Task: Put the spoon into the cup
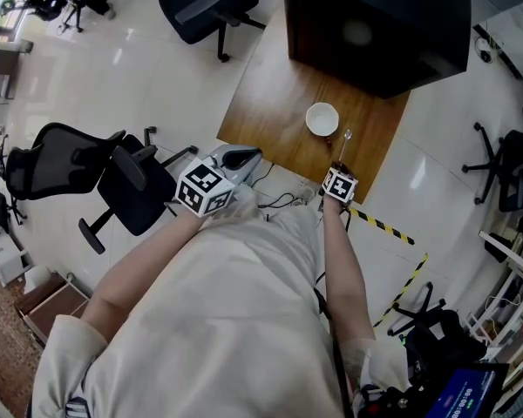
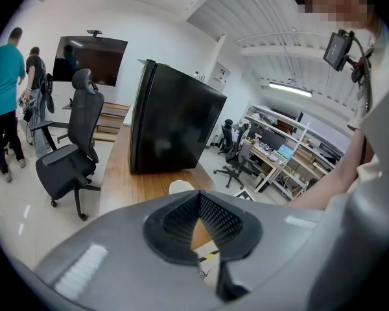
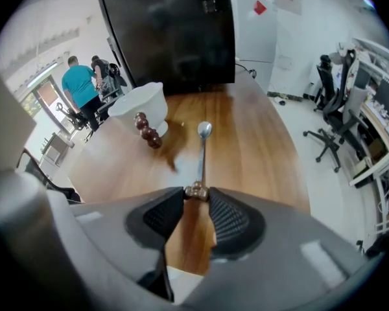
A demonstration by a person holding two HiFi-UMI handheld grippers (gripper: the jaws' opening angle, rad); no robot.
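Note:
A slim metal spoon (image 3: 203, 154) lies on the wooden table (image 3: 259, 148), bowl pointing away, its brown beaded handle end between my right gripper's (image 3: 196, 196) pads. The jaws are closed on that beaded end. The white cup (image 3: 142, 105) stands upright just left of the spoon, with a brown beaded piece (image 3: 148, 135) against its side. In the head view the cup (image 1: 322, 118) sits near the table's near edge, the spoon (image 1: 344, 143) to its right and the right gripper (image 1: 340, 169) over the handle. My left gripper (image 1: 242, 158) hovers off the table's near corner, shut and empty.
A large black box (image 1: 375, 24) fills the far part of the table (image 1: 270, 103). Office chairs (image 1: 113, 177) stand on the floor to the left. Yellow-black tape (image 1: 379, 223) marks the floor by the table's near edge. People stand far off at the left (image 2: 3, 102).

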